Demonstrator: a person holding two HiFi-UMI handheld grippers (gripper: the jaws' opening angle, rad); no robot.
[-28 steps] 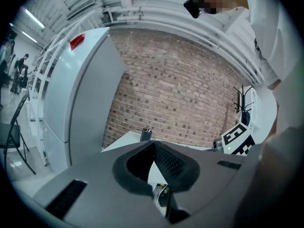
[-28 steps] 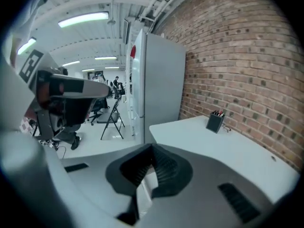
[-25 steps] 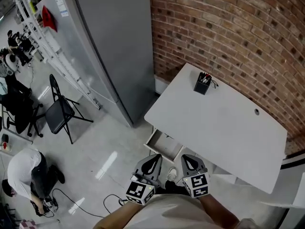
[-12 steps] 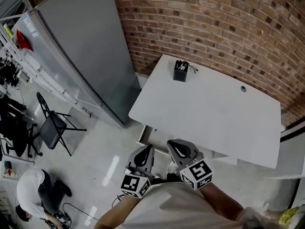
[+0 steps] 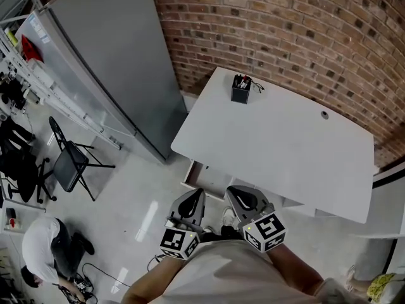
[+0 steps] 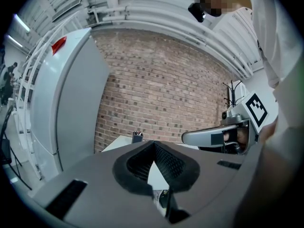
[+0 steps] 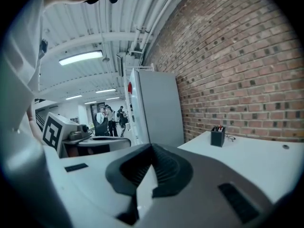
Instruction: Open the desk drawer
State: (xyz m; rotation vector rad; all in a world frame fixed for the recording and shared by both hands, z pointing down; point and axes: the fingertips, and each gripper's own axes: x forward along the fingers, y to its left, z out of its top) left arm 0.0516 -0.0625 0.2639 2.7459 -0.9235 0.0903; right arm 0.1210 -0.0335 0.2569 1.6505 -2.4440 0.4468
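Observation:
A white desk (image 5: 285, 151) stands against the brick wall. Its drawer (image 5: 197, 177) sticks out a little under the near left edge, partly hidden by the desktop. Both grippers hover close to the person's body, in front of the drawer and apart from it. My left gripper (image 5: 195, 199) (image 6: 153, 144) is shut with nothing between its jaws. My right gripper (image 5: 238, 192) (image 7: 152, 147) is shut and empty too, and sits slightly higher. The right gripper view looks across the desktop (image 7: 247, 158).
A black pen holder (image 5: 240, 91) (image 7: 217, 137) (image 6: 137, 137) stands at the desk's far left corner. A tall grey cabinet (image 5: 107, 62) rises left of the desk. A folding chair (image 5: 69, 163) and a crouching person (image 5: 44, 252) are on the floor at the left.
The head view has swung, so the desk now sits higher and more to the left. The right gripper has risen a little. Both grippers stay shut.

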